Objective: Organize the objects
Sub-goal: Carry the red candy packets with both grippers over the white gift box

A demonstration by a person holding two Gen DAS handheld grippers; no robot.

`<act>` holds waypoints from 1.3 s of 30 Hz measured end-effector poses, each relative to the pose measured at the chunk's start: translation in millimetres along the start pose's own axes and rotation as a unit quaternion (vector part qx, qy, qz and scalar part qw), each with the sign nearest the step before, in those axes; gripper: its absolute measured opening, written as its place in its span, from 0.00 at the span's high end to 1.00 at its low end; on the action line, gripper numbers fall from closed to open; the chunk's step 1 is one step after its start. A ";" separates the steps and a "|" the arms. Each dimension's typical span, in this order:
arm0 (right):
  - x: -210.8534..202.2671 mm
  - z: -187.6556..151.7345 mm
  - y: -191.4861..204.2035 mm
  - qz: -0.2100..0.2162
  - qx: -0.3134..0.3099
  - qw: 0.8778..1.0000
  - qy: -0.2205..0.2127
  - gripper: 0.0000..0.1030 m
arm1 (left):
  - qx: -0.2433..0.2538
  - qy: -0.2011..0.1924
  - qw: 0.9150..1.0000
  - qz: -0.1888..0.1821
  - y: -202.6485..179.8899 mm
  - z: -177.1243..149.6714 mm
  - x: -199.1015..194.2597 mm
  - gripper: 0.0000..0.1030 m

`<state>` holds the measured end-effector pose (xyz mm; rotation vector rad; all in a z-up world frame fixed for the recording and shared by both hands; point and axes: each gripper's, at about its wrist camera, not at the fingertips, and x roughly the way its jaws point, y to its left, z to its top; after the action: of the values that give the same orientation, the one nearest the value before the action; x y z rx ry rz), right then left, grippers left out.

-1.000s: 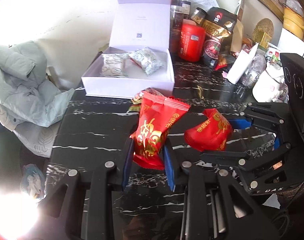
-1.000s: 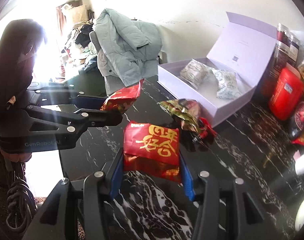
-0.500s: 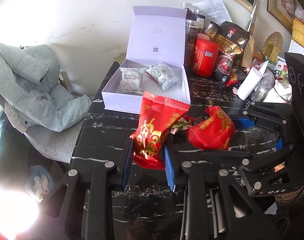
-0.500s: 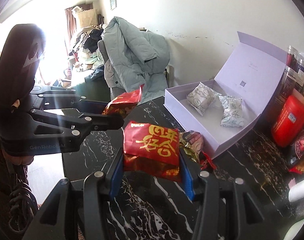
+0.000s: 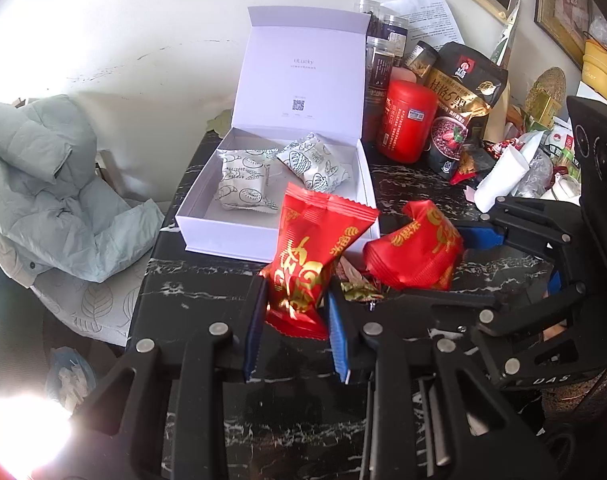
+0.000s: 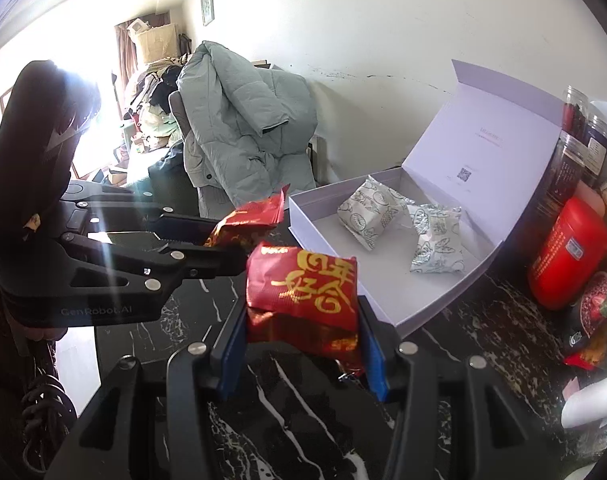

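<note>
Two red snack packets hang above the black marble table [image 5: 207, 280], one in each gripper, short of the open white box [image 5: 223, 236]. Seen from the left wrist, the left gripper [image 5: 293, 320] pinches the tall red packet [image 5: 311, 256] narrowly by its lower end, near the front wall of the box; the top flops free, so a loose pinch on slick foil could let it slide out and drop on the table before it clears that wall. The right gripper [image 5: 475, 264] carries the second red packet [image 5: 415, 256] just right of the box's near corner, close enough that the two packets might bump. Two pale printed packets [image 5: 243, 184] already lie inside the box.

From the right wrist, the right gripper [image 6: 301, 344] clamps its packet [image 6: 303, 288] across the width, jaws partly apart, just in front of the box's near wall [image 6: 343, 280]. Coming in low could knock the light box askew. The left gripper [image 6: 223, 248] holds its packet [image 6: 251, 222] left of the box.
</note>
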<state>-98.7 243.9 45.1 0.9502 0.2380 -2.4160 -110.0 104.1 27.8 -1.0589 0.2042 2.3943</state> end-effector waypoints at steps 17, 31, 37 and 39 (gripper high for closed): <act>45.0 25.2 -64.1 -0.013 0.028 1.000 0.008 0.50 | 0.006 0.022 0.999 -0.023 11.8 47.9 70.3 0.74; 76.4 54.2 -112.0 -0.026 0.038 0.999 -0.003 0.50 | 0.005 0.022 0.999 -0.028 27.8 92.7 121.9 0.74; 84.8 67.9 -131.4 -0.036 0.048 0.998 -0.009 0.50 | -0.001 0.019 0.999 -0.027 37.3 111.9 138.4 0.74; 86.9 73.6 -136.1 -0.039 0.048 0.998 -0.012 0.50 | -0.002 0.015 1.000 -0.022 40.2 120.1 142.5 0.74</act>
<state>-267.6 298.0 36.9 0.9695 0.1531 -2.5280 -289.1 165.1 4.0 -1.0903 0.1848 2.3428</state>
